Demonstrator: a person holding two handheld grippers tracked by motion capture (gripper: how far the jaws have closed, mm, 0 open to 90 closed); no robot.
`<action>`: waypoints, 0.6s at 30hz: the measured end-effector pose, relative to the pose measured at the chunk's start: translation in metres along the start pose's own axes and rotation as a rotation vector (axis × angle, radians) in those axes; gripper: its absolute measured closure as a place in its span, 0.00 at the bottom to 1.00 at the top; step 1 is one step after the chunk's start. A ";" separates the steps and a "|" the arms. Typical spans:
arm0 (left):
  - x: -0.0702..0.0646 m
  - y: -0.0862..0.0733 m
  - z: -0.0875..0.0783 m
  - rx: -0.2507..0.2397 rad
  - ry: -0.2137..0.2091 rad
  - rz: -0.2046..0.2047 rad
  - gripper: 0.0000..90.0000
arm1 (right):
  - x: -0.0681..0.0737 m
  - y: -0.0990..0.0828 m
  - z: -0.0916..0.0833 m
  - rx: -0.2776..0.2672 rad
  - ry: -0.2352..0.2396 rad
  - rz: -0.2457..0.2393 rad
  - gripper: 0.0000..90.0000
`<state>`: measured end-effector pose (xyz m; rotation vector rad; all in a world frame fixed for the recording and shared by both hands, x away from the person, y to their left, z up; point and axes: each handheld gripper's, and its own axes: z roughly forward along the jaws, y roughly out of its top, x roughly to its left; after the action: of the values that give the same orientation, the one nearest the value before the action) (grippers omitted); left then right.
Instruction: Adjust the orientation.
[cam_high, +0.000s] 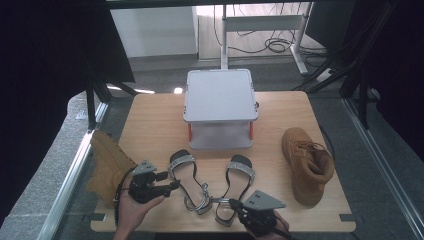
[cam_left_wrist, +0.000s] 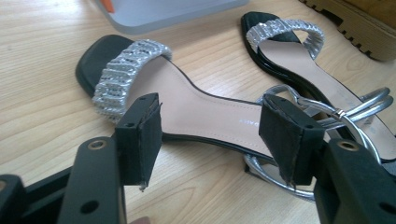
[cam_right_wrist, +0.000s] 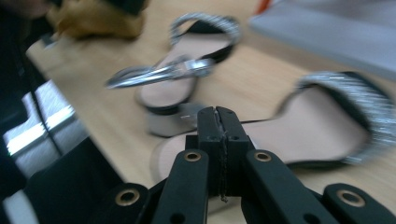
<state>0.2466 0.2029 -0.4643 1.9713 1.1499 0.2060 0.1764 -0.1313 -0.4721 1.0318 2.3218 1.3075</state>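
Left gripper (cam_left_wrist: 210, 135) wide open over left sandal (cam_left_wrist: 196, 112), gripping nothing. Right gripper (cam_right_wrist: 223, 123) pressed shut, empty, above right sandal (cam_right_wrist: 322, 126).

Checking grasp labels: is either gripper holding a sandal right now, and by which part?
Nothing is held. The left gripper is open, its pads apart in front of the left sandal. The right gripper is shut, pads pressed together with nothing between, above the right sandal.

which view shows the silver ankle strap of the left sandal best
The left gripper view: the ankle strap lies close and sharp, its silver loops crossing beside the open left gripper. The right gripper view shows the strap blurred. In the high view it is small, by the sandal's heel.
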 end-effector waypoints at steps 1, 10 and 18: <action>0.001 -0.001 -0.002 -0.008 0.005 -0.005 0.42 | 0.012 0.001 0.010 0.026 0.016 -0.031 0.99; 0.004 -0.003 -0.006 -0.021 0.010 -0.021 0.42 | 0.020 0.013 0.033 0.066 0.040 -0.064 0.99; 0.004 -0.004 -0.006 -0.026 0.011 -0.020 0.41 | 0.008 0.041 0.053 0.116 0.013 -0.065 0.99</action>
<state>0.2433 0.2100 -0.4645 1.9371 1.1672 0.2207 0.2183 -0.0792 -0.4665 0.9759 2.4447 1.1706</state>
